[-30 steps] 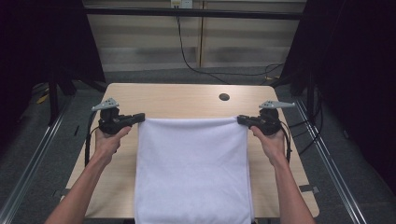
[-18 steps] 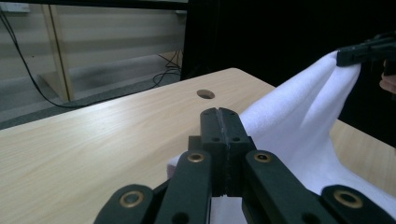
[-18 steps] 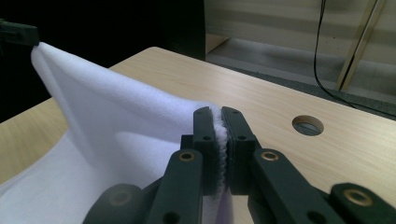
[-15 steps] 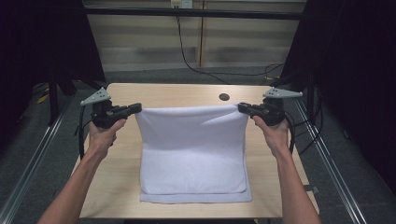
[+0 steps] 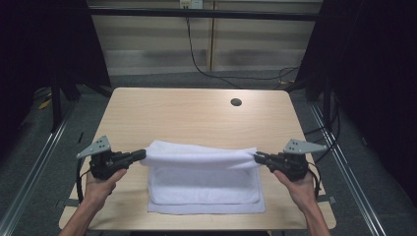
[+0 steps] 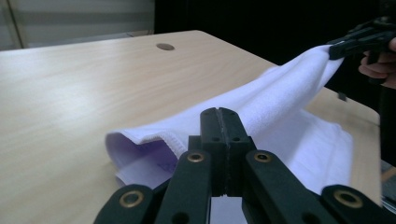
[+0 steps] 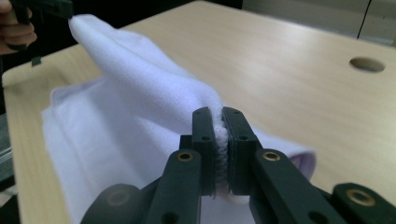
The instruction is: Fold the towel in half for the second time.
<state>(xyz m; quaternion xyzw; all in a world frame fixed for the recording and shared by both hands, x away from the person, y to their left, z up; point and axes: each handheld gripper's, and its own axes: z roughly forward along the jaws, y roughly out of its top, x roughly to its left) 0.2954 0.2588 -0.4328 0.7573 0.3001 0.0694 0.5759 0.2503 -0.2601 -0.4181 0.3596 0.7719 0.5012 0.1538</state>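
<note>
One white towel (image 5: 204,184), folded over on itself at the near middle of the table (image 5: 196,115): lower layer flat on the wood, upper edge lifted and stretched between two grippers. Left gripper (image 5: 140,155): jaws pressed together on the towel's left corner. Right gripper (image 5: 256,157): jaws clamped on the right corner, cloth showing between them. One round hole (image 5: 236,102) in the tabletop, far right, well apart from the towel.

Light wood-grain table (image 5: 196,115), rounded corners, round cable hole (image 5: 236,102) near far right. White towel (image 5: 206,194) lies on the near half, lower layer flat on the top, near edge just short of the table's front edge.
</note>
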